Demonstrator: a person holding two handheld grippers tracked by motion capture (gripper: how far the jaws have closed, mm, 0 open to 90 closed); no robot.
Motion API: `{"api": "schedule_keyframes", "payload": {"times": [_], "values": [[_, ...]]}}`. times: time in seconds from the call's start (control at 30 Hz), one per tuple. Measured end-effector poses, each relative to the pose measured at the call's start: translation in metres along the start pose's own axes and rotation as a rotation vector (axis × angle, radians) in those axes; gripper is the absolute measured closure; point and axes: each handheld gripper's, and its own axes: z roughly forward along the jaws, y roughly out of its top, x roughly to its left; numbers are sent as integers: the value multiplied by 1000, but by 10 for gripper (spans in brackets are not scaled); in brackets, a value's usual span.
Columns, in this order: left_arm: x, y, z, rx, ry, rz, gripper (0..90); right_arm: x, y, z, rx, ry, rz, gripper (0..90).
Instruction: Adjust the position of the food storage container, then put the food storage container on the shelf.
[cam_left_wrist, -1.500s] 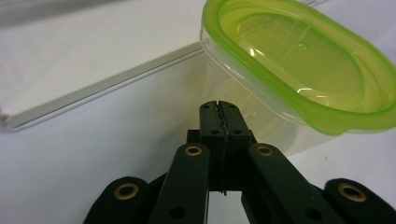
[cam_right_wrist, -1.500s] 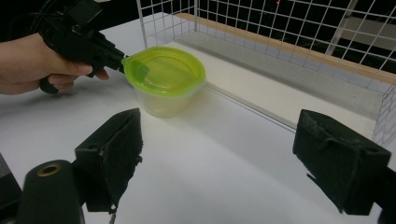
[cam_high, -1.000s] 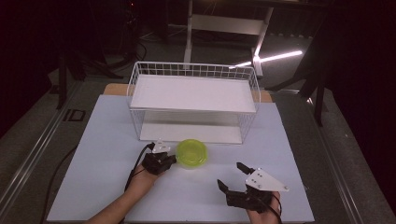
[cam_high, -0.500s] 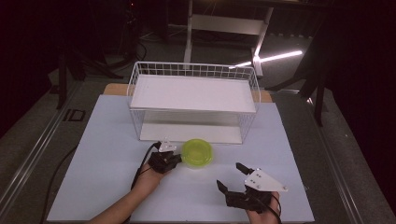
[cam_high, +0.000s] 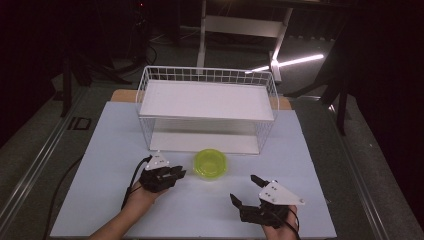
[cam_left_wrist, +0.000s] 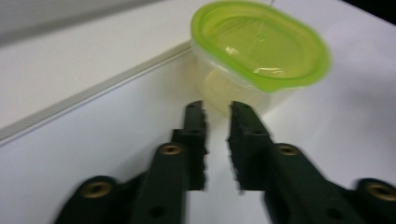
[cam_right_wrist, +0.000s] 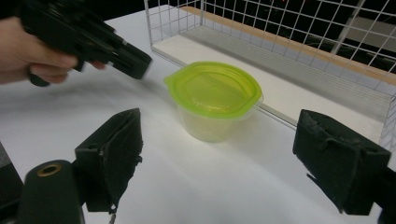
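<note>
A: Where is the lidded green container (cam_high: 210, 163)?

B: Frame centre, before the wire rack (cam_high: 207, 107).

A: And the left gripper (cam_high: 176, 174)?

B: Jaws have just been opening, slightly parted, nothing between. Right gripper (cam_high: 246, 189) gapes wide, empty. Likely approach step; next, widen.

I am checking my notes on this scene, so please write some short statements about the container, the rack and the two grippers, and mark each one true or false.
1. The container has a green lid on it. True.
2. The container stands inside the wire rack. False: it stands on the table, just in front of the rack.
3. The left gripper holds the container. False: its jaws have just been opening, nothing is between them, and the container is apart from their tips.
4. The right gripper is open. True.
5. The rack's upper shelf carries a bowl. False: nothing lies on it.
</note>
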Motion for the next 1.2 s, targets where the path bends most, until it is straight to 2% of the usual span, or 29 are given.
{"api": "schedule_keyframes", "payload": {"times": [0.1, 0.13, 0.17, 0.2, 0.33, 0.43, 0.57, 0.63, 0.8, 0.87, 0.93, 1.03, 1.1, 1.2], "values": [[-2, -3, -13, -14, -28, -9, 613, 1, 0, 0, 2, 4, -4, 157], [-2, -3, -13, -14, -28, -9, 594, 1, 0, 0, 2, 4, -4, 157], [-3, -4, -21, -29, -40, -18, 594, 2, 0, 0, 5, 6, -6, 157], [-4, -4, -24, -34, -41, -22, 534, 3, 1, 1, 6, 7, -9, 157], [-7, -2, -35, -54, -70, -30, 422, 7, 3, 2, 11, 18, -20, 156], [-11, 1, -41, -72, -77, -20, 348, 9, 6, 3, 13, 31, -25, 155], [-17, 8, -45, -80, -95, 8, 147, 12, 11, 3, 14, 49, -28, 150], [-19, 11, -47, -90, -97, 10, 142, 13, 14, 3, 10, 54, -30, 150], [-25, 22, -52, -112, -116, 27, 32, 14, 21, 7, 7, 70, -41, 151], [-28, 26, -52, -121, -117, 34, 25, 13, 24, 9, 3, 67, -43, 152], [-31, 30, -52, -131, -93, 44, 24, 11, 27, 12, -2, 71, -32, 151], [-32, 34, -51, -137, -91, 40, 16, 7, 31, 15, -8, 76, -15, 151], [-32, 36, -49, -145, -68, 34, 11, 5, 35, 17, -12, 70, -15, 141], [-29, 40, -44, -164, -98, 12, 11, 2, 40, 23, -11, 82, -1, 137]]}}
